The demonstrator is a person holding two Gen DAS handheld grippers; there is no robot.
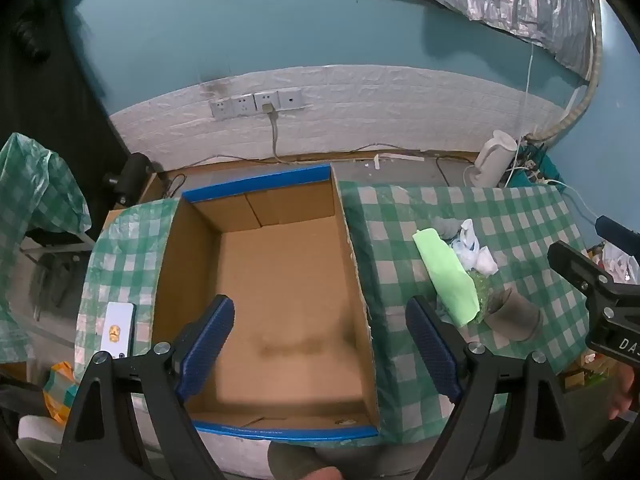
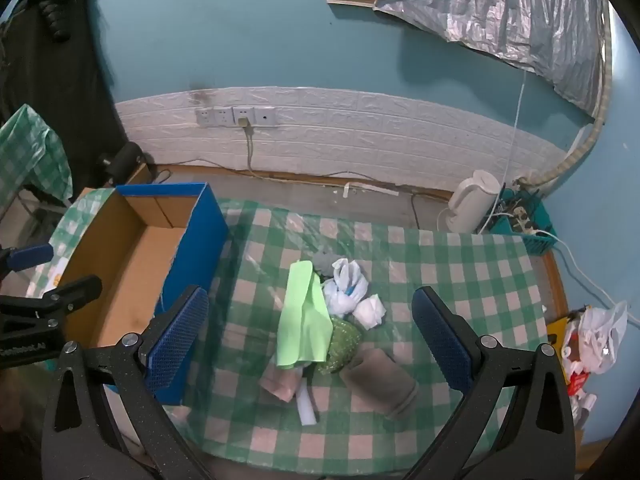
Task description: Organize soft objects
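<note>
An open cardboard box [image 1: 280, 280] with blue edges sits on the green checked table; it shows at the left in the right wrist view [image 2: 132, 264] and looks empty. My left gripper [image 1: 320, 344] is open above the box. A pile of soft things lies right of the box: a light green cloth [image 2: 304, 320], a white and blue plastic bag [image 2: 346, 288], a white wad [image 2: 370, 310], a green patterned cloth [image 2: 342, 344], a grey folded cloth [image 2: 382, 380] and a pinkish cloth [image 2: 280, 384]. My right gripper [image 2: 310, 336] is open above the pile, holding nothing.
A white phone-like card [image 1: 118, 330] lies left of the box. A white kettle [image 2: 470, 204] and a teal basket of cables [image 2: 520, 220] stand at the table's back right. A white plastic bag [image 2: 596, 336] hangs past the right edge. Wall sockets [image 2: 236, 116] sit behind.
</note>
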